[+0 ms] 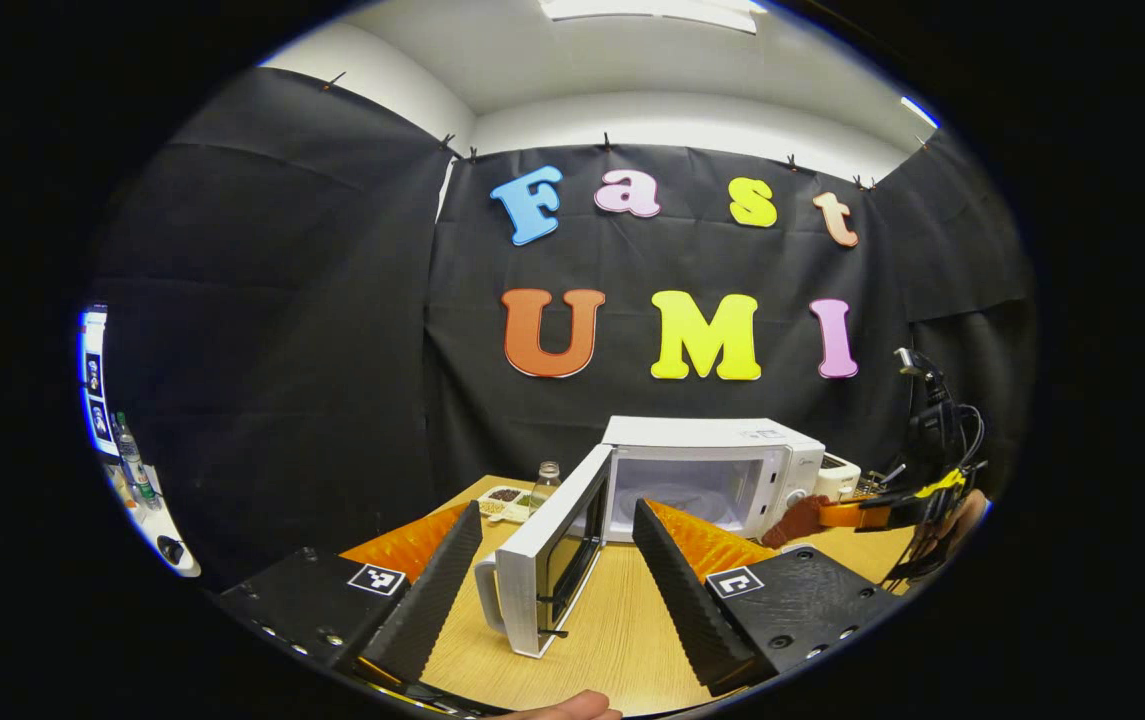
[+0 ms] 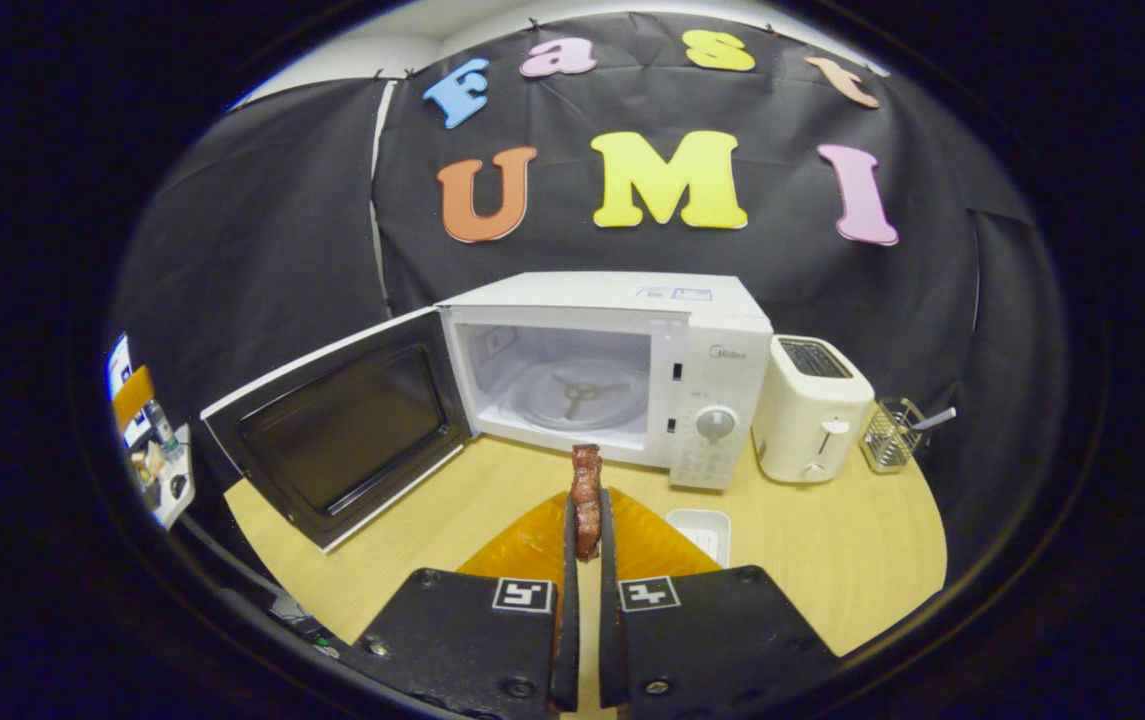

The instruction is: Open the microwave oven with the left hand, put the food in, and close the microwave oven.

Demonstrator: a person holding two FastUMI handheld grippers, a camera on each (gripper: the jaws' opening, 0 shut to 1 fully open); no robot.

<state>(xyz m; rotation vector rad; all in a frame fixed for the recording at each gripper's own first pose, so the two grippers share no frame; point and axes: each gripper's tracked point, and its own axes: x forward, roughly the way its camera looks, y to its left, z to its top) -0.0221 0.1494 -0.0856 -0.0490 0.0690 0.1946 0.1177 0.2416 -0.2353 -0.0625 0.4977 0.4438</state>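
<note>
Here, in the right gripper view, the microwave (image 2: 622, 370) stands on the table (image 2: 832, 560) with its door (image 2: 342, 430) swung wide to the left and the glass turntable (image 2: 582, 392) bare inside. The right gripper (image 2: 584, 520) is clamped on the food (image 2: 586, 495), a thin reddish-brown strip standing upright between both fingers, short of the oven's mouth and roughly level with its lower sill. The left gripper (image 1: 557, 545) is spread wide and grips nothing; the door's edge and handle (image 1: 488, 592) lie between its fingers, though whether either finger touches cannot be told.

The likeliest trouble, judging from this: the strip is narrow and pinched low, so it could tip or slide out on the way in, or catch the sill if carried too low. The door, free of any grip, could drift into the path. A loose drop might also leave the food off the turntable's centre.

The right gripper view alone gives the toaster (image 2: 810, 408), the wire holder (image 2: 890, 432) and a small white tray (image 2: 700, 532) just right of its fingers. The left gripper view gives instead the door seen edge-on, a bottle (image 1: 546, 482) and a divided dish (image 1: 504, 500) behind it, and the right gripper (image 1: 807, 520) nearing the oven from the right.
</note>
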